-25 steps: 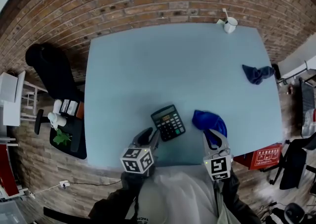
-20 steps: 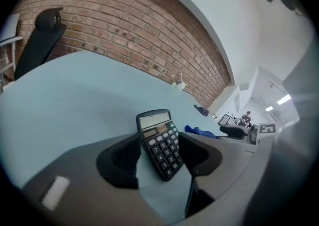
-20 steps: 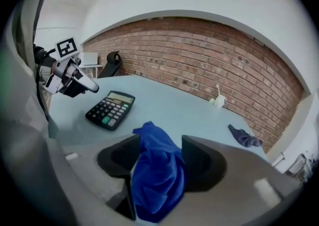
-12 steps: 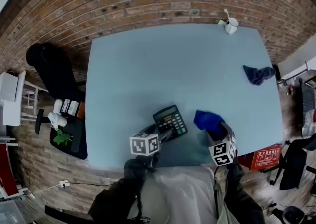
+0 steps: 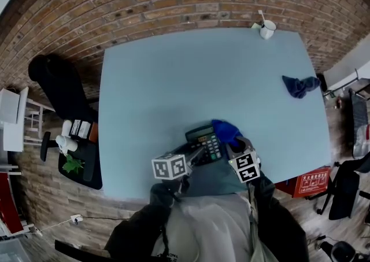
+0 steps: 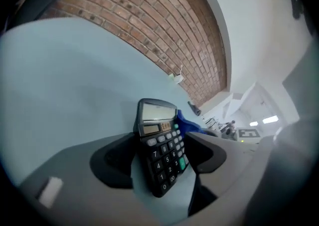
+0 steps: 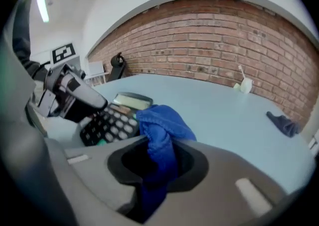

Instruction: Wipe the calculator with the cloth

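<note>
Head view: both hands sit low at the near edge of the smooth, pale blue table (image 5: pixel 173 81), dark sleeves (image 5: pixel 144 226) angling inward. The left gripper (image 5: pixel 196 155) points down and away at the black calculator (image 5: pixel 205 141). The right gripper (image 5: pixel 232 146) is just beside it, with the blue cloth (image 5: pixel 224 130) bunched against the calculator's right side.

Left gripper view: jaws closing with the calculator between them, both long edges against the pads. It's hard plastic with rounded grey keys, one green key and a grey display.

Right gripper view: jaws closing, pinching a soft crumpled fold of the cloth, which bulges up out of them. The calculator is just to the left.
</note>
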### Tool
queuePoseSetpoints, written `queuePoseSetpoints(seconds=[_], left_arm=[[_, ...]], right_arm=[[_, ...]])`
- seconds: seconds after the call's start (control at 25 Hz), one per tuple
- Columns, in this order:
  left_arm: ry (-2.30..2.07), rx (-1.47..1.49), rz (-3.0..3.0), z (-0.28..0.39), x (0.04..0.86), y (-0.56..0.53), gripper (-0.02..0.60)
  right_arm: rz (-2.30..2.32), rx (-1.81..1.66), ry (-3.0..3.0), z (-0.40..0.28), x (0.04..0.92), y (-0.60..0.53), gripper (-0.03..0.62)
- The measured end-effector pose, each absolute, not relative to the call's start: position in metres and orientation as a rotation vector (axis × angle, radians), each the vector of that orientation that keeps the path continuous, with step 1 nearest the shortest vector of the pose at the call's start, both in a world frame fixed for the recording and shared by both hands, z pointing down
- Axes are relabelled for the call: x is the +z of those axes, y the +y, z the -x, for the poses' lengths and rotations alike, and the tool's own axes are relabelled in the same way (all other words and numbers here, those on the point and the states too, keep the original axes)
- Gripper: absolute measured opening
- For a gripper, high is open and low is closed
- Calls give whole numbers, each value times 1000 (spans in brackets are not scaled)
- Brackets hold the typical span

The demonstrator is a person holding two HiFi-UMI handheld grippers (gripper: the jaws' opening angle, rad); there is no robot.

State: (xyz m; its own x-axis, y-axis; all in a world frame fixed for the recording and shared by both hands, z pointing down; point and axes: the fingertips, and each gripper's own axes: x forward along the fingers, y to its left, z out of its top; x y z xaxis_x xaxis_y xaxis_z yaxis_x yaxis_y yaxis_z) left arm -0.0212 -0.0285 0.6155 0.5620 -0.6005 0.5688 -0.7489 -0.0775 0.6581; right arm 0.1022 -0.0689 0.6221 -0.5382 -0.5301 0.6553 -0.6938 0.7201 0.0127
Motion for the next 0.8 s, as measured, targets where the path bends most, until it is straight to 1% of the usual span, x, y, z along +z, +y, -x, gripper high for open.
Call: queuePoseSetpoints(seconds=[0.04,0.08,0.12,0.16,0.24,0.28,0.36,0.4,0.44,0.52,0.64,0.72,0.8], left_arm=[[-1090,126,-1764,16,614,-30,307],[-1082,91,-1765,14,613,-32,305],[-1085,66,-1775,13,610,-35,305],[-1086,32,-1795,15,605,-38,305],[-1050,-128,-1821,20,589,-44,302],[-1025,-236,-1821,26,580,-46,286],[-997,-376,-1820,36,566,-48,168],[-995,-383,-1822,38,565,-47,147],[-997,-365,-1818,39,568,-46,150],[-970,-373,-1772,39,577,-42,179],[-897,-503,-1680,43,578,-38,179],[-905,-497,-1678,45,579,-35,179],[-884,-521,-1667,47,578,-33,179]], right_arm=[[-925,394,-2297,-94,621,-70,72],[-943,470,-2312,-90,619,-71,51],[-968,561,-2325,-89,618,-71,51],[-996,682,-2341,-92,617,-72,51],[-1025,1048,-2361,-99,615,-71,51],[-1007,1269,-2354,-101,616,-69,51],[-919,1641,-2317,-102,617,-60,51],[-882,1746,-2305,-102,617,-56,51],[-865,1800,-2305,-102,617,-52,51],[-870,1797,-2325,-103,615,-50,51],[-897,1616,-2361,-97,612,-47,52],[-905,1460,-2374,-94,610,-44,51],[-901,1394,-2378,-92,611,-42,51]])
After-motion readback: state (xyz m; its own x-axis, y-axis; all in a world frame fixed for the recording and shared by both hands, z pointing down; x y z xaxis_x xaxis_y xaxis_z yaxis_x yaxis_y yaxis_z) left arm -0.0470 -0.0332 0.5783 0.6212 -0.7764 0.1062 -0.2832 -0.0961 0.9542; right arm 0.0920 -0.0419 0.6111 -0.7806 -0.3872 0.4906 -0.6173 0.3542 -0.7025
